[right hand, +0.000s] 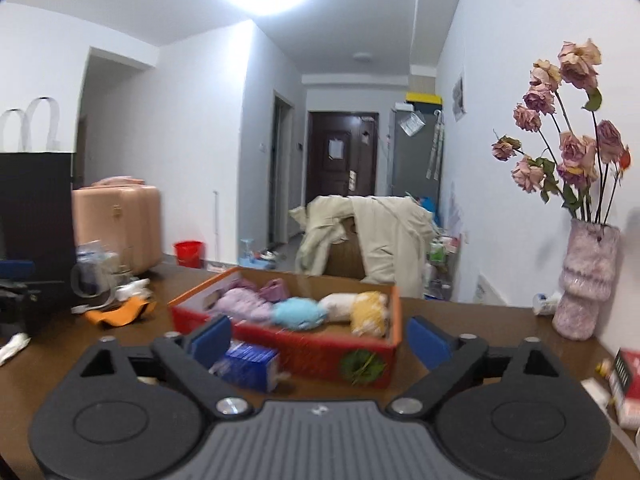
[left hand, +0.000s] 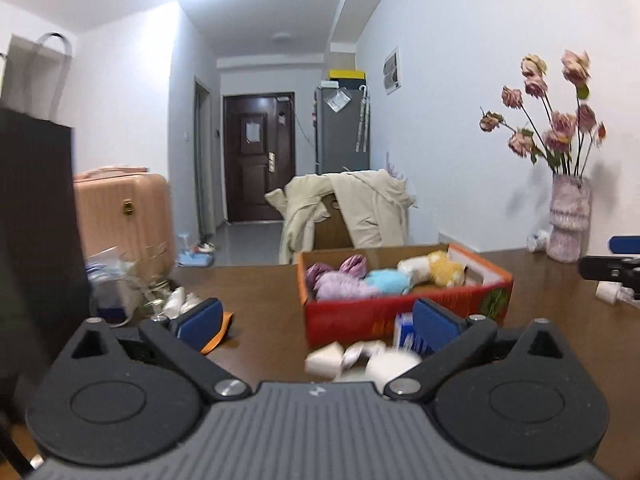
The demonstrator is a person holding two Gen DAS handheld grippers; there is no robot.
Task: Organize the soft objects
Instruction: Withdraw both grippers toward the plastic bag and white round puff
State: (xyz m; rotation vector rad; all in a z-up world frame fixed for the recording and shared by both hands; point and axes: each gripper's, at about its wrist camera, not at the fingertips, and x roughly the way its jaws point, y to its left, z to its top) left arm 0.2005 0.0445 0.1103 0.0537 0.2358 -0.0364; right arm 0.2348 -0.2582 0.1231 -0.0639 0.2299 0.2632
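left tool [left hand: 318,322] wide, empty | right tool [right hand: 318,338] wide, empty | red box [right hand: 320,354] print blurred, unreadable

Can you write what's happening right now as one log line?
left gripper: open, empty | right gripper: open, empty | soft toys: in red box | table: cluttered

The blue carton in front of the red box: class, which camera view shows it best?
The right wrist view: the blue carton shows its whole front and top. In the left wrist view a claw finger covers most of it.
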